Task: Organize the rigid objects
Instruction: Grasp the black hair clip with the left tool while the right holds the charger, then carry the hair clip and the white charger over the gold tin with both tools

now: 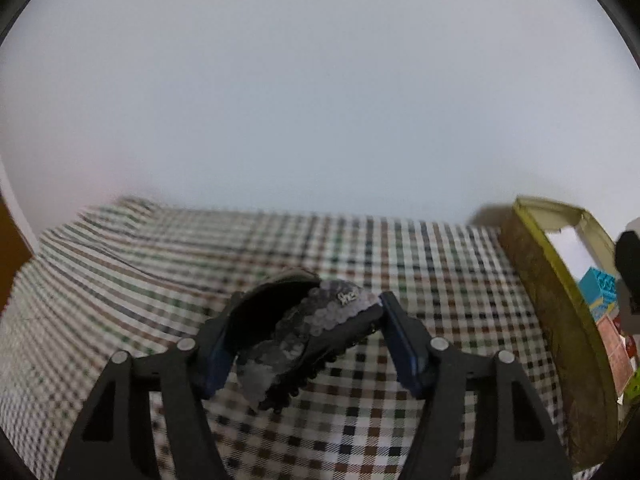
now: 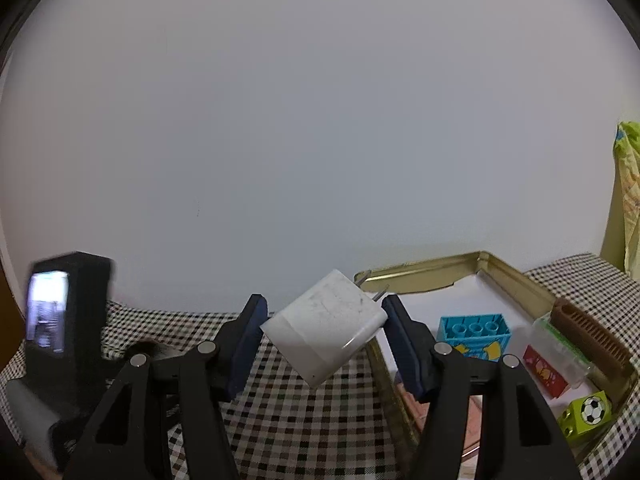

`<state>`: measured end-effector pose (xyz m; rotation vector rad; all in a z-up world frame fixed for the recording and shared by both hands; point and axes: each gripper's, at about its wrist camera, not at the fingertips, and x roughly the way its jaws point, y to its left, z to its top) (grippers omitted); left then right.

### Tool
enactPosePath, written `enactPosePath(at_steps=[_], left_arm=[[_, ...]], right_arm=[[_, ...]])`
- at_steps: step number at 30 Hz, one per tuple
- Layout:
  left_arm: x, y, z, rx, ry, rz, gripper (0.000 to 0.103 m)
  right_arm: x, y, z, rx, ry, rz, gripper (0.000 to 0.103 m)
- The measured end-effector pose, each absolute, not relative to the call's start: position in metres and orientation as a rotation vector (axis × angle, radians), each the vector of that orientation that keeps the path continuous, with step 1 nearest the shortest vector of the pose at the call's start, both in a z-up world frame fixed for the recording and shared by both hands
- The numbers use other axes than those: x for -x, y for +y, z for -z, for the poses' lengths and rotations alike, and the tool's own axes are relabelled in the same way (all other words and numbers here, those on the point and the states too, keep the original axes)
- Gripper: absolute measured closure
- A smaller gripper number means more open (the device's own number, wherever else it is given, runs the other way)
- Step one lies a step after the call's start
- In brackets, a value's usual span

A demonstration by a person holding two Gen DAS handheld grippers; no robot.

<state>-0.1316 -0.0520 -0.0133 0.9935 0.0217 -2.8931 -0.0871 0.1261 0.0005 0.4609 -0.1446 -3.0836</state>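
Observation:
My left gripper (image 1: 308, 320) is shut on a black hair claw clip with grey sequins (image 1: 316, 320) and holds it above the checked tablecloth (image 1: 160, 264). My right gripper (image 2: 324, 328) is shut on a white plug charger (image 2: 326, 326), prongs pointing to the far right, held above the cloth just left of the gold tin box (image 2: 424, 276). The tin holds a blue brick (image 2: 474, 334), a red block (image 2: 546, 372), a green football cube (image 2: 586, 414), a clear case (image 2: 560, 346) and a brown comb (image 2: 588, 334). The tin also shows at the right of the left wrist view (image 1: 560, 312).
The left gripper body with its lit screen (image 2: 60, 320) stands at the left of the right wrist view. A white wall is behind the table. A yellow-green cloth (image 2: 628, 184) hangs at the far right. A brown edge (image 1: 12, 248) shows at the far left.

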Motion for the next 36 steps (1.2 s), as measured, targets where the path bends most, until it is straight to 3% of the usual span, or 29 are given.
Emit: enactPosePath(at_steps=[6, 36], left_arm=[[0.103, -0.058, 0.003, -0.859, 0.018, 2.89, 0.037], [0.05, -0.044, 0.002, -0.796, 0.033, 2.909, 0.037]], right_arm=[[0.086, 0.119, -0.001, -0.443, -0.134, 3.088, 0.041], [0.015, 0.134, -0.017, -0.388, -0.022, 3.109, 0.041]])
